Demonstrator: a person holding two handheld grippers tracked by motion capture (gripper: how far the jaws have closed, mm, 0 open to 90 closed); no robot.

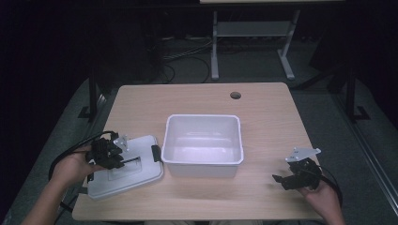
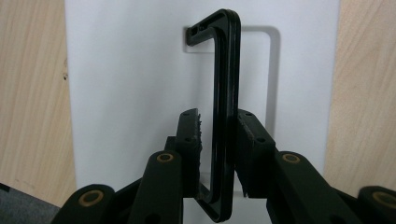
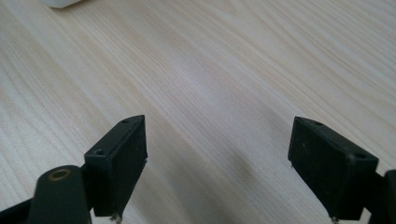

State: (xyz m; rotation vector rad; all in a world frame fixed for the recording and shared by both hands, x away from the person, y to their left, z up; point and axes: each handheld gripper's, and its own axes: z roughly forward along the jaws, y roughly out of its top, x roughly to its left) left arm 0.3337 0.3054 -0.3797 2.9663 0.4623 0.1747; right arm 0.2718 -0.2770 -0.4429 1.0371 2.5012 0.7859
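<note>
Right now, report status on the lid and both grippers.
Left gripper: jaws around the lid handle, small gap at one pad. Right gripper open over bare table. Lid flat beside white bin; nothing in the way.

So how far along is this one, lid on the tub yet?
Not yet. The white tub sits open mid-table, and the lid lies flat beside it. In hand: the left gripper straddles the lid's raised black handle, one side touching, a slight gap on the other. The right gripper waits open. Lifting and fitting remain.
</note>
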